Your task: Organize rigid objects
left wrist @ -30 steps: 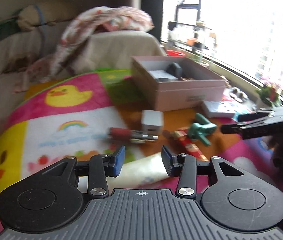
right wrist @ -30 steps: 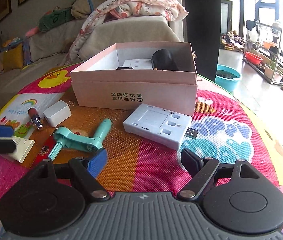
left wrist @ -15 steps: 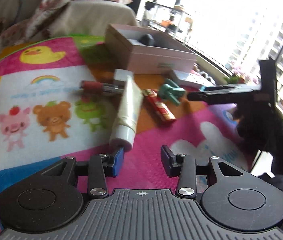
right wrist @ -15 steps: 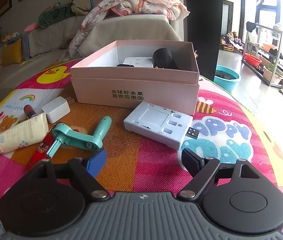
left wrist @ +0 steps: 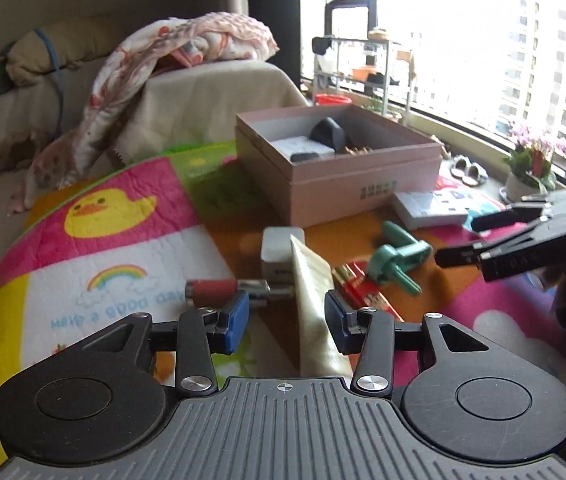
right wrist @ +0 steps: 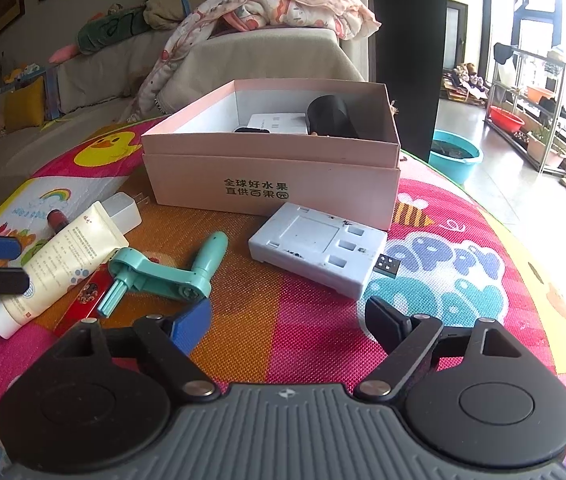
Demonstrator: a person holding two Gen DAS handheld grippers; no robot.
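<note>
Left claw (left wrist: 287, 318): jaws parted, with the cream tube (left wrist: 315, 304) lying between the blue pads; no squeeze is visible, though the right pad sits just beside or against the tube. Half a second ago the tube's cap lay in front of the left pad; now the claw straddles the tube's body.
Right claw (right wrist: 287, 320): wide open, holding nothing, hovering over the play mat (right wrist: 463, 264) just as in the earlier frames.
Cream tube: flat on the mat, its crimped end resting against the white charger (left wrist: 279, 246), cap end nearest the left claw.
Lipstick (left wrist: 219, 289): lying crosswise just beyond the left pad, touching the tube's side.
Teal crank handle (right wrist: 163, 274): on the mat beside the red packet (right wrist: 87, 296), unmoved.
White flat device (right wrist: 315, 248): in front of the pink box (right wrist: 275, 184), touching its base.
Pink box: open, holding a black object (right wrist: 329, 116) and a white item.
</note>
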